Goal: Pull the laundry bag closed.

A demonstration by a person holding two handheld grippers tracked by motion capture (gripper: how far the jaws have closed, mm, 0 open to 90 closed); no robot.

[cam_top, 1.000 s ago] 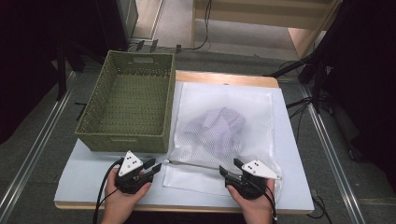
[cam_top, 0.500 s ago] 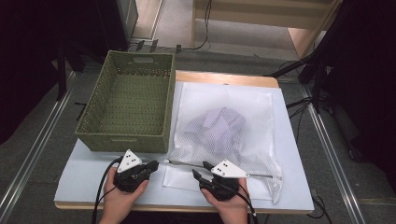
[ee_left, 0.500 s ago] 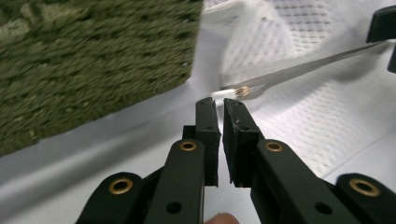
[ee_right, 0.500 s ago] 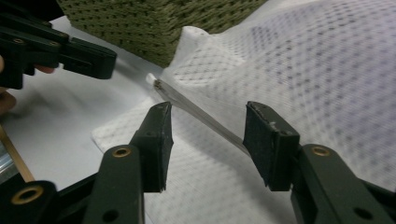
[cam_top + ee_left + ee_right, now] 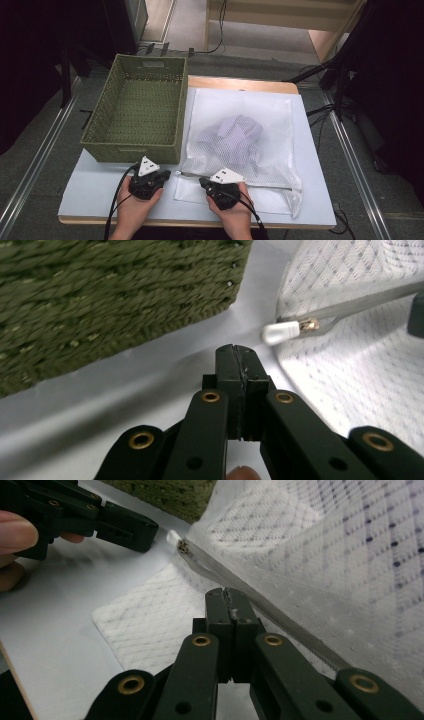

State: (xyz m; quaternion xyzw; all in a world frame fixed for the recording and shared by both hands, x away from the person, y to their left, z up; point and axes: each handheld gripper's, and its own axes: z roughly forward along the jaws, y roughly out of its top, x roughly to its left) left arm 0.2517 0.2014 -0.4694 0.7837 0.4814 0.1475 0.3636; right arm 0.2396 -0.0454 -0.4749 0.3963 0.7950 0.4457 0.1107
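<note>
1. Since the earlier frame the right gripper [image 5: 206, 181] has slid leftward along the near edge of the mesh laundry bag [image 5: 260, 125], drawing near the left gripper [image 5: 166, 173]. Both sets of jaws have just closed, and nothing bulky shows between either pair.
2. The right gripper's jaws are pressed together; a tiny pale bit sits at their seam, too small to identify. The left's are shut on nothing.
3. The zipper [image 5: 260, 605] looks closed, so opening seems left to do; the purple checked garment [image 5: 235, 132] remains inside, and the green wicker basket [image 5: 140, 107] stands empty.
4. The bag lies right of the basket; its white zipper pull [image 5: 280, 331] sits just beyond the left gripper's tips.
</note>
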